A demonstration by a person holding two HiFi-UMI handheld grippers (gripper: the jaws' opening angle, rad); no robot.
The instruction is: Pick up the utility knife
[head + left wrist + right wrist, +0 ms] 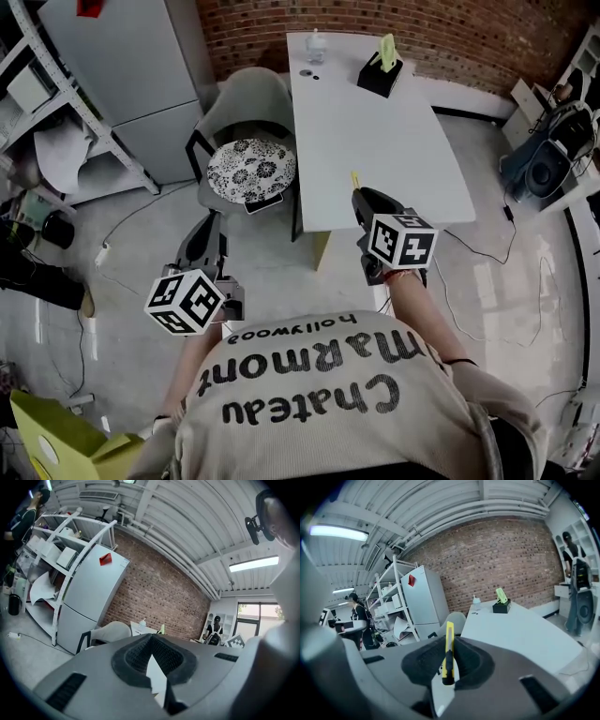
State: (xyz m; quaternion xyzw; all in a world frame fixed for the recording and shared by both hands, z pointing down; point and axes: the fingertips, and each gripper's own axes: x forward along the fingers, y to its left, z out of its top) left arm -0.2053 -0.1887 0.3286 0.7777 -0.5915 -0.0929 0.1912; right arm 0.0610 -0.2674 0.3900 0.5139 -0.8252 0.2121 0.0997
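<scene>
The utility knife (448, 652) is slim, yellow and black, and stands upright between the pads of my right gripper (449, 667), which is shut on it. In the head view its yellow tip (355, 178) pokes out ahead of the right gripper (364, 204), over the near edge of the white table (375, 141). My left gripper (208, 234) is off to the left over the floor, pointing toward the chair. In the left gripper view the left gripper (151, 643) has its pads together with nothing between them.
A black box with a green item (380, 73) and a small bottle (315, 47) stand at the table's far end. A grey chair with a patterned cushion (250, 169) is left of the table. A fridge (131, 75) and shelving (47, 103) stand at far left.
</scene>
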